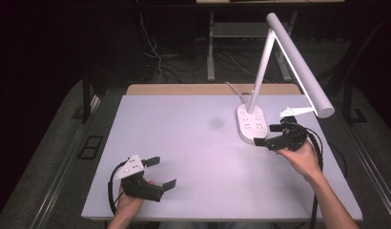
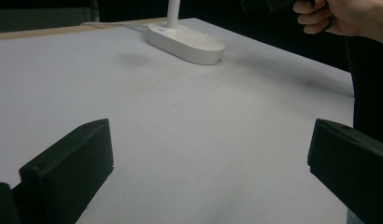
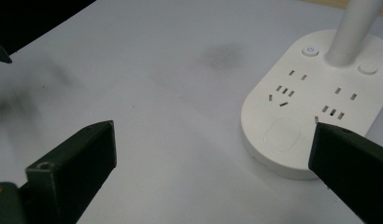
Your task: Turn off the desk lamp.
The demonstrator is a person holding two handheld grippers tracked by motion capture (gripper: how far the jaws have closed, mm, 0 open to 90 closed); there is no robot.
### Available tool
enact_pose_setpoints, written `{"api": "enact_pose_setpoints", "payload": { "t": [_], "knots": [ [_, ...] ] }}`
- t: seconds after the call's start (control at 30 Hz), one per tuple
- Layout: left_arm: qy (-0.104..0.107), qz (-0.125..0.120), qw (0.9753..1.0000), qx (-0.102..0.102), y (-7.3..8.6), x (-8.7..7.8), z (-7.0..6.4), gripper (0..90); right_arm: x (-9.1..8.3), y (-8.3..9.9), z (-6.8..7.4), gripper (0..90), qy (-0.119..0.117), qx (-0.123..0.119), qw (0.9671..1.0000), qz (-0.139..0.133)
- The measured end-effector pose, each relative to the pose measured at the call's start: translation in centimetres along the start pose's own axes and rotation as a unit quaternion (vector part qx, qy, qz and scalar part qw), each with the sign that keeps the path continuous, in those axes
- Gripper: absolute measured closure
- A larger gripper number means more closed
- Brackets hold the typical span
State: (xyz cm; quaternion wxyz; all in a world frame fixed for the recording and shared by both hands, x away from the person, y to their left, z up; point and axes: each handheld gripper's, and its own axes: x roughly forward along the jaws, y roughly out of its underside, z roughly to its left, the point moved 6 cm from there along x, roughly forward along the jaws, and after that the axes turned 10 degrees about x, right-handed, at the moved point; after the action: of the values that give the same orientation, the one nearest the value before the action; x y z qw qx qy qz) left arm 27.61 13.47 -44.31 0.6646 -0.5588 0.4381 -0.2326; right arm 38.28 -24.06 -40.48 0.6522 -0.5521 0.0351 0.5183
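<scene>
On the surface, far right: lamp (image 1: pixel 251 125), a white desk lamp with an oval base.
Base: long axis runs from the near edge toward the far edge in the high view; it lies flat on the surface (image 1: pixel 193 157).
Sockets: several sets of slots sit in the top of the base (image 3: pixel 315 107); nothing is plugged into them.
Buttons: two round ones flank the foot of the stem, one bearing a power mark.
Stem: rises from the far end of the base, leaning right and away.
Head: a long white bar (image 1: pixel 301 64) slanting down toward the right, its low end above the right hand.
Cord: white, leaves the base toward the far edge.
Right gripper (image 1: pixel 270 135): just beside the near right of the base, fingers spread apart, holding nothing; one finger overlaps the base's edge in the right gripper view.
Left gripper (image 1: pixel 160 172): near left, well apart from the lamp, fingers released and empty.
Mark: a dark smudge (image 1: pixel 216 123) left of the base.
</scene>
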Motion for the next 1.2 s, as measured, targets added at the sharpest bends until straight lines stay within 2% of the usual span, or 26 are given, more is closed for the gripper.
{"api": "enact_pose_setpoints", "payload": {
  "t": [0.3,0.53,0.9,1.0,1.07,1.13,1.17,1.2],
  "knots": [
    [-0.001,0.000,1.0000,-0.001,0.0,-0.1,0.1,0.0,0.4,-2.0,-1.0,0.9,0.009,-0.001,1.0000,0.002],
    [-0.001,0.001,1.0000,-0.002,0.0,0.0,0.1,0.0,0.7,-2.9,-2.0,0.9,0.011,0.013,0.9998,-0.001],
    [0.000,0.000,1.0000,-0.002,0.0,-0.1,0.1,0.0,2.6,-4.3,-4.2,0.9,0.028,0.016,0.9994,0.012],
    [0.000,-0.003,1.0000,-0.006,0.0,-0.1,0.2,0.0,3.0,-4.6,-4.7,7.2,0.029,0.011,0.9994,0.013],
    [0.000,-0.004,1.0000,-0.006,0.0,-0.1,0.2,0.0,3.1,-4.7,-4.9,7.3,0.036,0.012,0.9992,0.014],
    [0.000,-0.005,1.0000,-0.006,0.0,-0.1,0.3,0.0,3.3,-4.9,-5.5,16.9,0.043,0.008,0.9989,0.015],
    [0.000,-0.005,1.0000,-0.006,0.0,-0.1,0.3,0.0,3.3,-4.9,-5.5,16.9,0.043,0.008,0.9989,0.015],
    [0.000,-0.005,1.0000,-0.007,0.0,-0.1,0.3,0.0,3.4,-5.0,-5.9,21.7,0.048,0.007,0.9987,0.018]
  ]
}}
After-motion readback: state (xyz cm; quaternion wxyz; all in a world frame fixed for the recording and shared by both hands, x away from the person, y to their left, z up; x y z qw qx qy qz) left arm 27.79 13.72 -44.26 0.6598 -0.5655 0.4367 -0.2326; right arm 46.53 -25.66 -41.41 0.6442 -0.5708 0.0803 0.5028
